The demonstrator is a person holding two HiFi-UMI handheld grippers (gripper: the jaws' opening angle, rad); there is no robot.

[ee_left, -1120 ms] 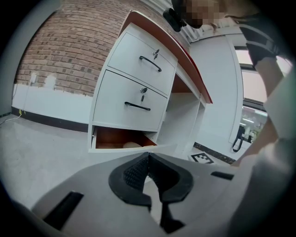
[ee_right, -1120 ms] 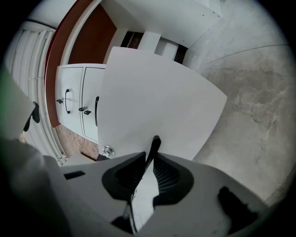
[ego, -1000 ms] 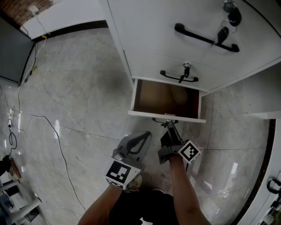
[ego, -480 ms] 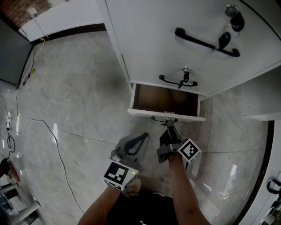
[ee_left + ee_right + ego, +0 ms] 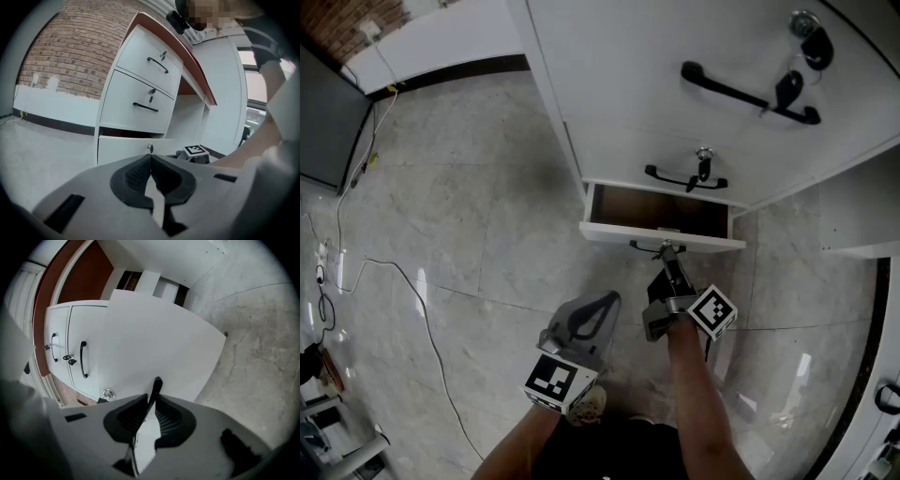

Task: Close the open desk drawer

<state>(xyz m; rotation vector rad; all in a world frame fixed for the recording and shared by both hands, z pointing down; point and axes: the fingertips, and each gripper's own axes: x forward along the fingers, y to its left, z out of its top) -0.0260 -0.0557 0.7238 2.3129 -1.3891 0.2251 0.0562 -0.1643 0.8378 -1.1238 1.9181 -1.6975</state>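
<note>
In the head view the drawer of the white desk juts out only a little, so closing looks mostly done with a last push left; the right gripper meets its handle; the left gripper hangs apart over pale marbled floor. In the left gripper view the jaws meet on nothing; a brick wall stands behind. In the right gripper view the jaws pinch the thin dark handle against the white drawer front.
</note>
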